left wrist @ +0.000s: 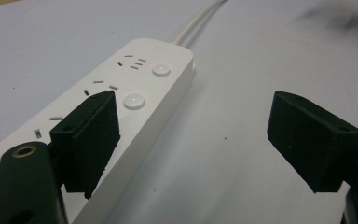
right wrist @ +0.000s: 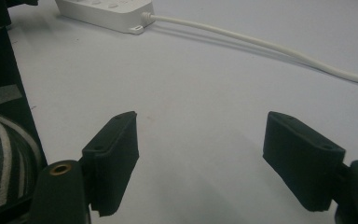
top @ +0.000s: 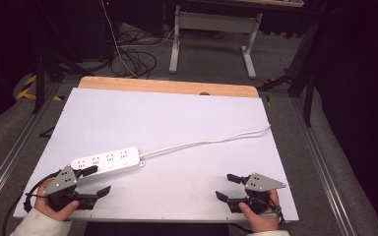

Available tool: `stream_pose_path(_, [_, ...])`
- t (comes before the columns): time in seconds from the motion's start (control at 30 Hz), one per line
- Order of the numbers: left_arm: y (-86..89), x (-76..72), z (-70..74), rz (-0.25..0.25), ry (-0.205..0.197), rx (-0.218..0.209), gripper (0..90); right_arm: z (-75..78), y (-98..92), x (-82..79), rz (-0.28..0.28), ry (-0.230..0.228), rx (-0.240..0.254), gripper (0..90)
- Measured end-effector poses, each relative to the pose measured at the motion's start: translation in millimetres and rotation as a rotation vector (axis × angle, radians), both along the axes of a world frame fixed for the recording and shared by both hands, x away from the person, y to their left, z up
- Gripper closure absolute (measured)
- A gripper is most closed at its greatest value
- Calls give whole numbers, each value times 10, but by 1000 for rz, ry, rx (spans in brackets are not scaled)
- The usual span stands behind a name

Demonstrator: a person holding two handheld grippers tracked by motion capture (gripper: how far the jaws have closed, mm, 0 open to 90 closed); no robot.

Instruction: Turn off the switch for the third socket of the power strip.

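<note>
Power strip lies flat at ten o'clock, left gripper wide open straddling its near end to grab, right gripper idle, jaws wide

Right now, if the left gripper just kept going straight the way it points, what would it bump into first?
Probably the white power strip. The left gripper is open, with one jaw already over the strip's top. The other jaw faces bare white table. Depth is hard to judge.

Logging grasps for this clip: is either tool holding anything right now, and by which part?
Nothing is held. The left tool is open, one jaw over the power strip; the right tool is open above bare table.
</note>
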State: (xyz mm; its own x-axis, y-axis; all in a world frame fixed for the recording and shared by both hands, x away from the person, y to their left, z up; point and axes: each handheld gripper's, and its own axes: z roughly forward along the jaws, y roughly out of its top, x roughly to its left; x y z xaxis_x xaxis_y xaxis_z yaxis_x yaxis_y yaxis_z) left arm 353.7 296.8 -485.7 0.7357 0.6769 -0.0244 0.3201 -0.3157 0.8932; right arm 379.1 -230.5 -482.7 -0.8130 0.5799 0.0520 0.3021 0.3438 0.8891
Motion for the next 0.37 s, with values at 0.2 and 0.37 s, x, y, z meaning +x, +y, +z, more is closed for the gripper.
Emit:
stream_pose_path(0.2, [21,1,14,24,18,12,173,0,-1,-1,-1,-2,-5,269])
stream_pose_path(0.37, [12,1,14,22,-9,18,162,0,-2,0,0,-2,-9,266])
